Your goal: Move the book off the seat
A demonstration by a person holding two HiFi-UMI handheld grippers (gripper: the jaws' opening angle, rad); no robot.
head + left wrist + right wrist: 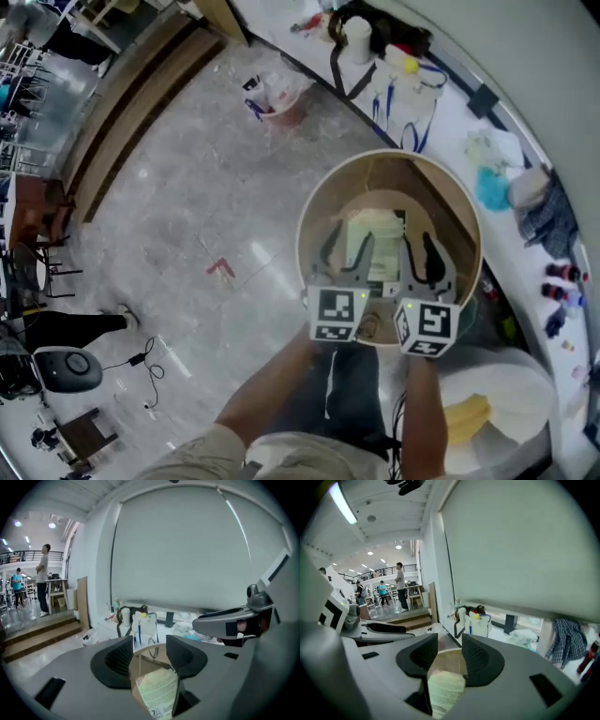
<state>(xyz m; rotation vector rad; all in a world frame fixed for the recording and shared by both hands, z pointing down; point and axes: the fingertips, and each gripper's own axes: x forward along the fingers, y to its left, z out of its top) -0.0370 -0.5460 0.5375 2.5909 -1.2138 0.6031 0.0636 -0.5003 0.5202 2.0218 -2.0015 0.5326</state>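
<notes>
Book (378,232) pinched by left claw (349,244) and right claw (420,242), near edge hidden behind them, over round seat (452,202)

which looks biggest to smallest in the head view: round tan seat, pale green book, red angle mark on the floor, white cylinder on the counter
1. round tan seat
2. pale green book, though it is nearer the camera
3. red angle mark and white cylinder look alike, so unranked
</notes>
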